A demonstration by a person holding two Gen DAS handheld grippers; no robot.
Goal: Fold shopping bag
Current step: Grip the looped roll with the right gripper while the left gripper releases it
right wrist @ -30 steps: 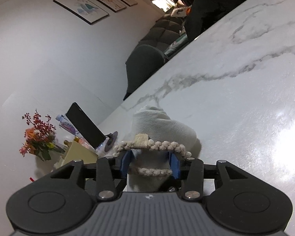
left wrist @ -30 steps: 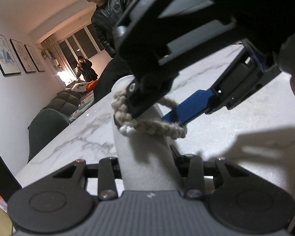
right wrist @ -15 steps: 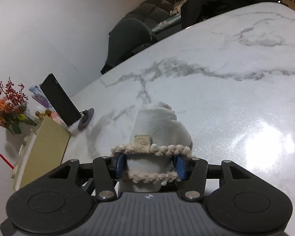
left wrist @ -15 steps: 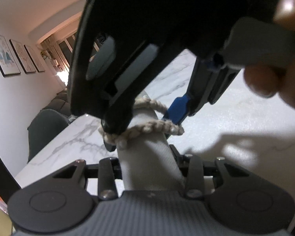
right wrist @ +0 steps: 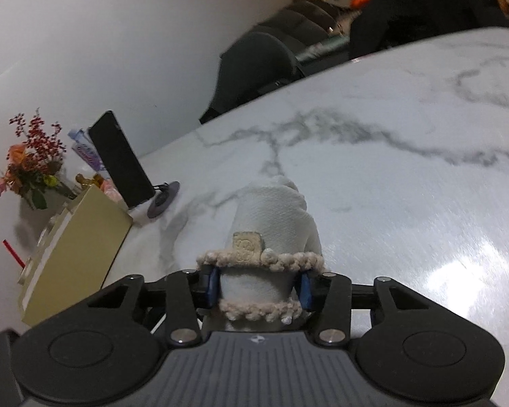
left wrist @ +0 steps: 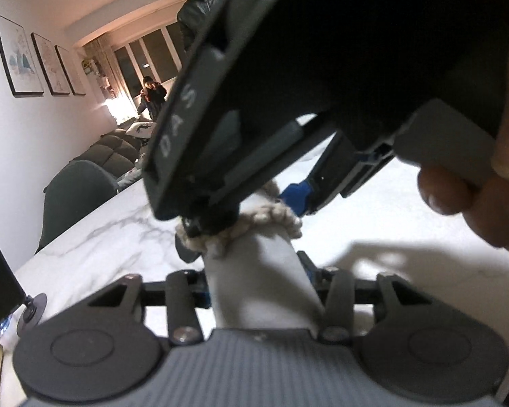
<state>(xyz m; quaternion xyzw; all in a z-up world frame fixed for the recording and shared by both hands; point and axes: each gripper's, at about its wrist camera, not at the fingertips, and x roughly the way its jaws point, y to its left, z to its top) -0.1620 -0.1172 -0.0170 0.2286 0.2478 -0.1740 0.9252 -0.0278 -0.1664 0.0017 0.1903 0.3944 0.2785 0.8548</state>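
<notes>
The shopping bag (right wrist: 271, 224), white and rolled into a tight bundle, is lying on the marble table (right wrist: 407, 176), well in from the far edge. A beige braided cord (right wrist: 261, 258) is wrapping around the roll in two loops, with a small tag sitting on the upper loop.

The right gripper (right wrist: 258, 288) is closing narrowly on the roll: its blue fingers (right wrist: 214, 285) are pressing against both sides of the bundle between the two cord loops. In the left wrist view the right gripper (left wrist: 254, 210) is filling the upper frame, angled down onto the cord, and the hand (left wrist: 485, 183) holding it is showing at the right edge.

The left gripper (left wrist: 254, 285) is clamping the near end of the same roll, its jaws drawn in against the fabric on either side.

Toward the table's left end, a black phone on a stand (right wrist: 122, 162) is standing upright beside a yellow box (right wrist: 81, 251), with a flower arrangement (right wrist: 30, 166) behind them. A grey chair (right wrist: 251, 64) is standing at the far edge. Two persons are standing in the room beyond, one near the table (left wrist: 200, 10) and one farther back (left wrist: 152, 96).
</notes>
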